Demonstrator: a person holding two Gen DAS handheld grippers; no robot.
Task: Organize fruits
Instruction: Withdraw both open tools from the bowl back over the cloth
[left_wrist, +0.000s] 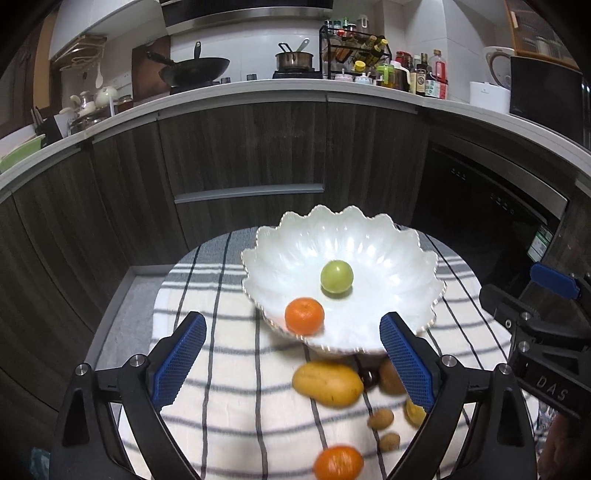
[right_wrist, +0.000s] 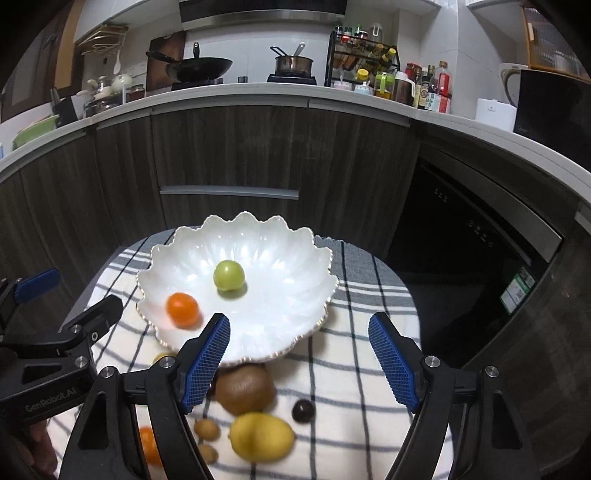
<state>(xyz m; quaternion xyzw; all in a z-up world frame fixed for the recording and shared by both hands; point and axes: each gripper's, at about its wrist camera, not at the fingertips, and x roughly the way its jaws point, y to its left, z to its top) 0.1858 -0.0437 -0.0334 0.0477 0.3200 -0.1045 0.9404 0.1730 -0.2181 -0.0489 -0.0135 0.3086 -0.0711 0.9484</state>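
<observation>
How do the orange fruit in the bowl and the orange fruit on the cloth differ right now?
The orange fruit in the bowl lies inside the white scalloped bowl, near its front rim; the orange fruit on the cloth lies on the striped cloth, nearer the camera. The bowl one has a green fruit as neighbour; the cloth one sits beside small brown fruits. Both are round, orange and ungripped.

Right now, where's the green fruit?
The green fruit sits near the middle of the white scalloped bowl, up and right of the orange in both wrist views.
</observation>
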